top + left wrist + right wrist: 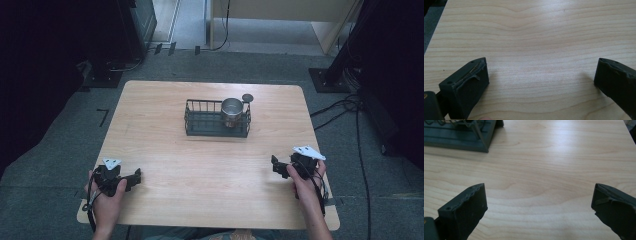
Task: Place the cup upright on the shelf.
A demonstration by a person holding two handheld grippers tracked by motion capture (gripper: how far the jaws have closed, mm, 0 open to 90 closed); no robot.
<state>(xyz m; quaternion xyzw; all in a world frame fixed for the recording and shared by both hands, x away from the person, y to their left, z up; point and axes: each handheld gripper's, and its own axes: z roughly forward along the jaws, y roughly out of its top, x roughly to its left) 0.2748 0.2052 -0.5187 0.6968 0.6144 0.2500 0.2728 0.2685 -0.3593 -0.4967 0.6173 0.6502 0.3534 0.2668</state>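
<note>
The desk [165, 150] is evenly lit from above, while the room's left and right sides sink into near black. The high view is soft and slightly grainy. In both gripper views a pale sheen of glare lies across the wood toward the far edge, and the near black jaws cast faint shadows and look blurred.

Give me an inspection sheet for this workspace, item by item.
Surface: light wooden table, bare apart from the things below.
Job's things: dark wire basket at the table's middle, metal cup standing in its right end; small round dark piece by the basket's far right corner, kind unclear.
Clutter: nothing seen.
Grippers: left tongs and right tongs near the table's near corners, both open, holding nothing.
Cables: black cables on the floor at right.
Surroundings: grey carpet, dark stands around.
</note>
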